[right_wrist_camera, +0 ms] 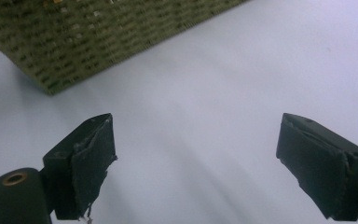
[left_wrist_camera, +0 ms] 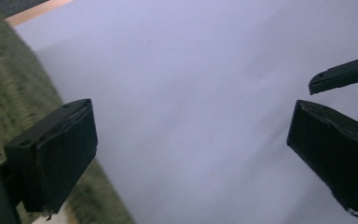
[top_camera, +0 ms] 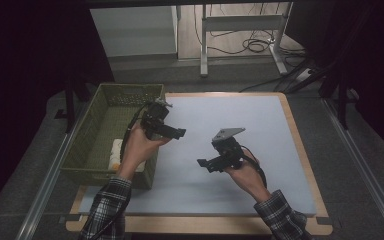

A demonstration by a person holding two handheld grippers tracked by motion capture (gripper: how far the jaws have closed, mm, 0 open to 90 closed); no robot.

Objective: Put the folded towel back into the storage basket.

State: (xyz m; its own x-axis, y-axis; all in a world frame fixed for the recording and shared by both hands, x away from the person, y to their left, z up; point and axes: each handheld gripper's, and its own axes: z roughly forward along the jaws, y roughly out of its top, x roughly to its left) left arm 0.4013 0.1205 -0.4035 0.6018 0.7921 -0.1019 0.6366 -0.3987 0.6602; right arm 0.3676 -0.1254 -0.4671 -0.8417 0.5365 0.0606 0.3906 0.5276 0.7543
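While I hold both grippers over the pale, smooth sheet (top_camera: 220,145) that covers the wood-edged tabletop (top_camera: 300,150), my left gripper (left_wrist_camera: 191,154) has its jaws spread wide with nothing between them, only matte sheet beneath. My right gripper (right_wrist_camera: 196,163) likewise stands wide apart and empty; its black rubbery pads (right_wrist_camera: 93,163) look frayed at the edges. From above, my left gripper (top_camera: 172,131) sits at about nine o'clock of the sheet, just beside the basket (top_camera: 100,125), while my right gripper (top_camera: 211,162) hovers near the middle, well apart from it. That basket is an olive-green rectangular crate of lattice plastic at the tabletop's nine o'clock edge. Inside its near end lies a pale, soft-looking item (top_camera: 115,155), too small to make out.
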